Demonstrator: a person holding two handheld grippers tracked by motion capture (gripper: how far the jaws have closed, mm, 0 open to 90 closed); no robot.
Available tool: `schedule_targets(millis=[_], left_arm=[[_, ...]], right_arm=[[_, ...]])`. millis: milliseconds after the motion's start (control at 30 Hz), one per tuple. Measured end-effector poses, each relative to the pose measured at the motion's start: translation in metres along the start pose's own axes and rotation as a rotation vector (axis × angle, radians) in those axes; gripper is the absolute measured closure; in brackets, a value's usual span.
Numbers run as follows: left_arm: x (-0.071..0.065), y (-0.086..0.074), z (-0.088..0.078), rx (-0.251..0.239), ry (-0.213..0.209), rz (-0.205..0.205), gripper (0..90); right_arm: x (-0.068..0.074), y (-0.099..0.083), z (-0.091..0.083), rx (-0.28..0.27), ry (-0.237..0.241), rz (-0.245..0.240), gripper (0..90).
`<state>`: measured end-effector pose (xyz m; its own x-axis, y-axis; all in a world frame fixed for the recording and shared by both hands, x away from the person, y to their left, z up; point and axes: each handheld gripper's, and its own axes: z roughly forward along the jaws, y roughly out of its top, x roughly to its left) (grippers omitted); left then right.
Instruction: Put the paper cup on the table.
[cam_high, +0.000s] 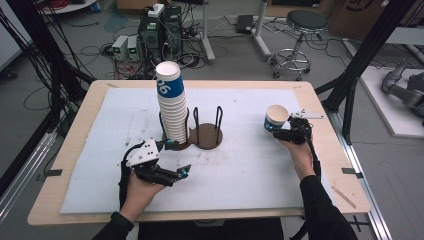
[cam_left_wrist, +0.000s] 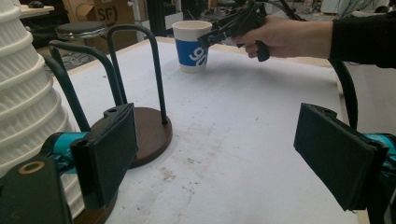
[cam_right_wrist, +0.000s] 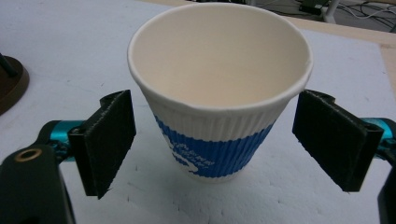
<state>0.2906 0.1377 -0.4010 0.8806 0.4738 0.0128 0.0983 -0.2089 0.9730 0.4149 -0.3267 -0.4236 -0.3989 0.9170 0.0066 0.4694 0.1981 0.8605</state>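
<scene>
— Where's the paper cup (cam_right_wrist: 219, 93)?

— Upright on the bench (cam_high: 310, 87), near its right edge. The right gripper (cam_right_wrist: 212, 140) has its jaws spread wide either side, pads clear of the wall.

— And the left gripper (cam_high: 186, 171)?

— Wide too, empty, just beside the cup stack (cam_high: 172, 105) on the rack (cam_high: 207, 135).
</scene>
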Motion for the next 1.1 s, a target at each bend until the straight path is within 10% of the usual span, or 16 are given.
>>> schedule_targets(millis=[500,1100], left_arm=[[0.000,0.000,0.000,-0.002,0.007,0.000,13.7],[0.002,0.005,0.000,-0.011,0.038,-0.005,13.7]], right_arm=[[0.016,-0.004,-0.036,-0.019,0.074,0.010,13.8],[0.059,0.007,-0.080,-0.195,0.366,-0.088,14.1]])
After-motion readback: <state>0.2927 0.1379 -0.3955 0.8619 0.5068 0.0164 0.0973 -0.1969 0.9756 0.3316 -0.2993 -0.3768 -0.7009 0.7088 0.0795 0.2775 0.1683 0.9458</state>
